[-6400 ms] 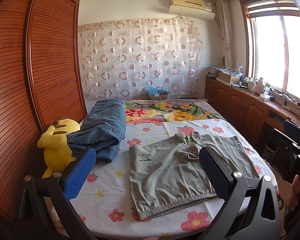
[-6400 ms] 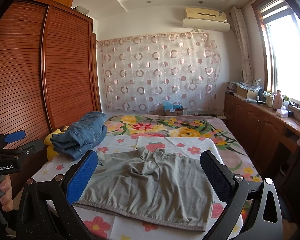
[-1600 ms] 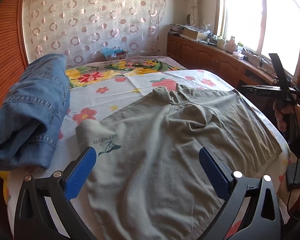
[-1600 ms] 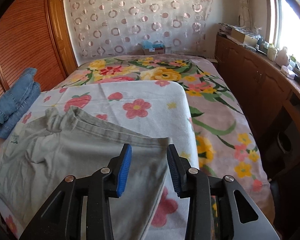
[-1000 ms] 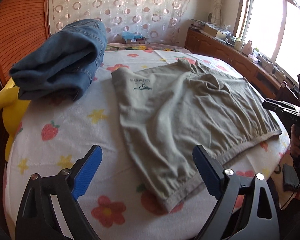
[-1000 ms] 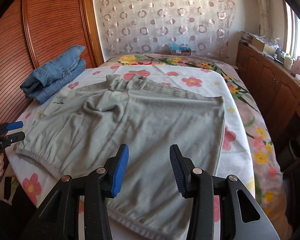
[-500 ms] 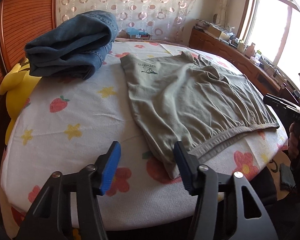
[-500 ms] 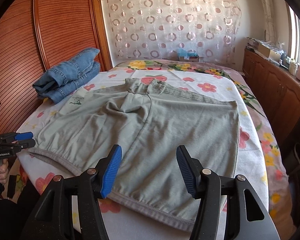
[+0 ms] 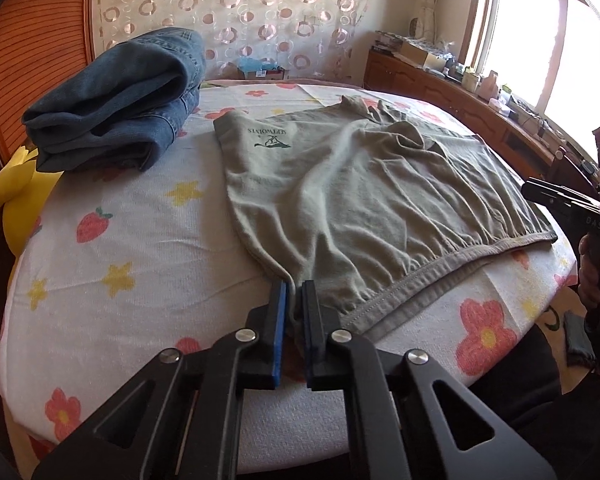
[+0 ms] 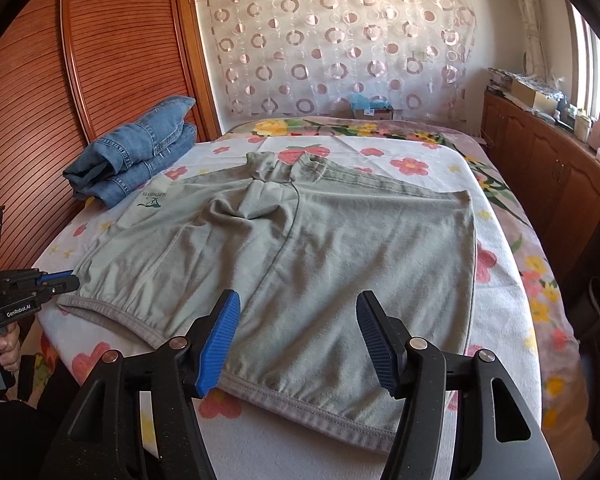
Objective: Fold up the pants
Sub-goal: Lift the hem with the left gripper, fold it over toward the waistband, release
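The left gripper [image 9: 294,292] is clamped on the near waistband corner of the grey shorts [image 9: 380,188].

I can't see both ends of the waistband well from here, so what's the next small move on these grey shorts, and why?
Probably bring the right gripper down and close it on the near hem of the grey shorts. The left gripper, whose jaws have just been closing, is shut on the waistband corner, while the right one hangs open above the cloth, gripping nothing. Both ends need holding before lifting to fold.
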